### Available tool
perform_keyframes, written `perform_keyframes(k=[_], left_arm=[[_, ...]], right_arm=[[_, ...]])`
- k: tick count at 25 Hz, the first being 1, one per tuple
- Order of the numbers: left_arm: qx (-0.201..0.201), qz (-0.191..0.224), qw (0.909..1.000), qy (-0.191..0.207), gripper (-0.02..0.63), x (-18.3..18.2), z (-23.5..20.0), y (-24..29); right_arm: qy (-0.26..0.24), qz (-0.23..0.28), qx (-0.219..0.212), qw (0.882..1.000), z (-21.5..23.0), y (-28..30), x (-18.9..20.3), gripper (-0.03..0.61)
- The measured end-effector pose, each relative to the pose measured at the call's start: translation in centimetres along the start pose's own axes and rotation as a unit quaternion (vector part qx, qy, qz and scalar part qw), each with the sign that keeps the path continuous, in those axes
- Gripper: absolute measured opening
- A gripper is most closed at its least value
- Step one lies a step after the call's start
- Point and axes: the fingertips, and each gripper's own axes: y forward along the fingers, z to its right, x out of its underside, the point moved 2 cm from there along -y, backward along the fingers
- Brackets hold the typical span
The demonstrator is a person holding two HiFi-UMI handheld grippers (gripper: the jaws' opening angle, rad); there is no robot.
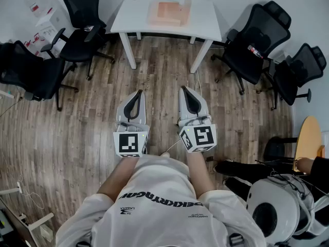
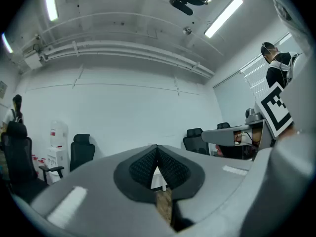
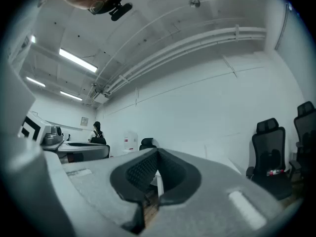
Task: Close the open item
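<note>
Far beyond the left gripper (image 1: 138,93) and right gripper (image 1: 186,90) sits the box (image 1: 167,12).

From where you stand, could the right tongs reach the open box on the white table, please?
Probably not yet: the right tongs are held near the body, shut and empty, and the box sits on the table across open wooden floor. Nothing blocks the way; stepping forward should do.

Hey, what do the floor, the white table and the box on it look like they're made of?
The floor: wood or wood-look laminate planks, with brown grain, visible seams and a low sheen. The table: smooth white top, likely painted or laminated board; the legs are too small to tell. The box: pale tan and matte, probably cardboard, with one flap upright.
</note>
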Motion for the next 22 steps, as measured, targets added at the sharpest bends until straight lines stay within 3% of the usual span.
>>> perform_keyframes(k=[12,22], left_arm=[[0.011,-0.012,0.9998,-0.010,-0.002,0.2,2.4,0.0],[0.020,-0.028,0.9994,0.005,0.002,1.4,4.7,-0.6]], right_arm=[[0.042,-0.031,-0.012,0.999,1.8,-2.0,0.5,-0.002],[0.017,-0.032,-0.025,0.999,1.8,-3.1,1.0,-0.002]])
